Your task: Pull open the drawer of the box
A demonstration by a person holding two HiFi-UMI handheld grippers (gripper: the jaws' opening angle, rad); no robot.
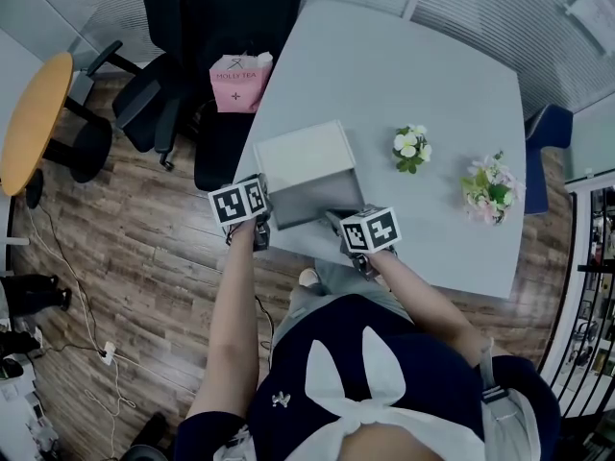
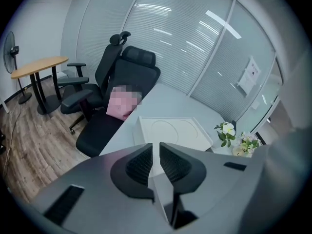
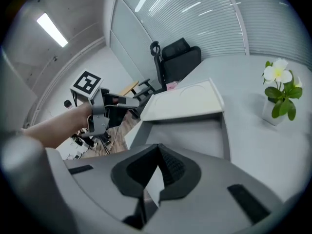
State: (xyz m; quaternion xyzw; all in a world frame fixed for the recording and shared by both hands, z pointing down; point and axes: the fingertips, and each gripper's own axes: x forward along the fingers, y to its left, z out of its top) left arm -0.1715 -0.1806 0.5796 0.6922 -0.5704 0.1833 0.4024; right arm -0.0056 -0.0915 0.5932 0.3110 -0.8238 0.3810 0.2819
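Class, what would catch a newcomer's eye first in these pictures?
The white box at centre, its grey drawer pulled out toward the person. On either side of the drawer are the left gripper and right gripper, each with a black-and-white marker on top. Flowers stand to the right.

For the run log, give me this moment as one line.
drawer: pulled out | left gripper: slightly open, empty | right gripper: shut, empty
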